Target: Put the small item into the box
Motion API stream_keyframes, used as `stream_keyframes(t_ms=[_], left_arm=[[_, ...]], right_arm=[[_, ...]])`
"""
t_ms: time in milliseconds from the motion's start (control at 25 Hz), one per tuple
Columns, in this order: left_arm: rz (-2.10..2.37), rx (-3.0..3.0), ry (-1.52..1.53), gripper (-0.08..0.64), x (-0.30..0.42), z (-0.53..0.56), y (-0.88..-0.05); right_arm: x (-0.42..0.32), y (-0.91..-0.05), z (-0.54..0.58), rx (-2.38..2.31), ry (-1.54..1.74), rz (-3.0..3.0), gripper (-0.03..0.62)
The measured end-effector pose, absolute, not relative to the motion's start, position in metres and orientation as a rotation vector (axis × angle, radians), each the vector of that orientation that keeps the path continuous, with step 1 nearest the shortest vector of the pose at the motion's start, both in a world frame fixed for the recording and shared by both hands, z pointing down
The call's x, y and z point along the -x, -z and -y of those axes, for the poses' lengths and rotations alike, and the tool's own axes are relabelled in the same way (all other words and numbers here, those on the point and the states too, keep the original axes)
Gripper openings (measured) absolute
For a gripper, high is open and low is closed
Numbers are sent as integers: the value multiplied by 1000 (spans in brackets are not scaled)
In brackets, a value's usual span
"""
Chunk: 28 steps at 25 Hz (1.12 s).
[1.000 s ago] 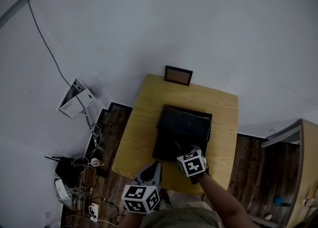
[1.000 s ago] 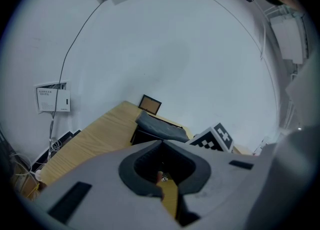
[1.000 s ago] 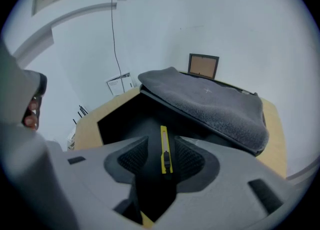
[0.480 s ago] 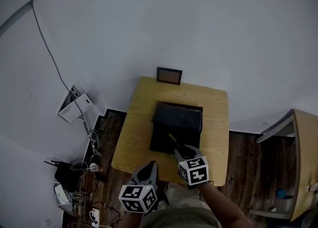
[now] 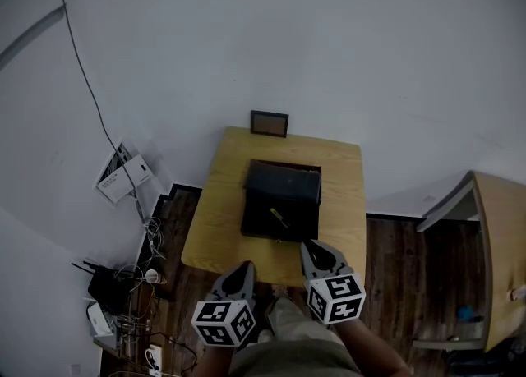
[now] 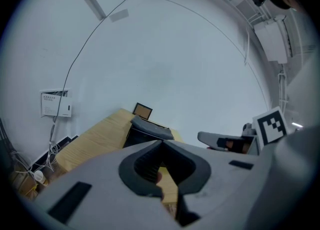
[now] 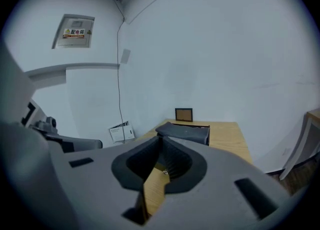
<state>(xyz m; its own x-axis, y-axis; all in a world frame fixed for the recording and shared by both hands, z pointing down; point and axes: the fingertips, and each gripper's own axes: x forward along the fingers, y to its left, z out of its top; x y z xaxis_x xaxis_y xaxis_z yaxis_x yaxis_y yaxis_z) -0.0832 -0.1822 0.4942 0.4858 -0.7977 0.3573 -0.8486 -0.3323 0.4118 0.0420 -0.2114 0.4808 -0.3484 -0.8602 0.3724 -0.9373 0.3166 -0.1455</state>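
The black box (image 5: 283,180) stands open-topped in the middle of the wooden table (image 5: 212,207), clear from above. Bare wood runs along both its sides, wider on the left, and along the near edge. A small picture frame (image 5: 269,123) stands at the far edge against the white wall (image 5: 329,55), narrowing the way in behind the box. Cables and clutter (image 5: 136,273) crowd the floor to the left; to the right, open dark floor (image 5: 403,268) separates the table from a wooden cabinet (image 5: 497,260).
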Motion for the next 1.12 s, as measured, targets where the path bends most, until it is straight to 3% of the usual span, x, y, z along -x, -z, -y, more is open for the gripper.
stream_keyframes(t_ms=[560,1120], left_arm=[[1292,-2282,-98,3,66,122,-471],[1302,-2286,-71,3,70,110,-465]], right_arm=[[-35,-443,128,-1638,-406,2487,2],[-26,-430,112,-1613,-338,2526,0]])
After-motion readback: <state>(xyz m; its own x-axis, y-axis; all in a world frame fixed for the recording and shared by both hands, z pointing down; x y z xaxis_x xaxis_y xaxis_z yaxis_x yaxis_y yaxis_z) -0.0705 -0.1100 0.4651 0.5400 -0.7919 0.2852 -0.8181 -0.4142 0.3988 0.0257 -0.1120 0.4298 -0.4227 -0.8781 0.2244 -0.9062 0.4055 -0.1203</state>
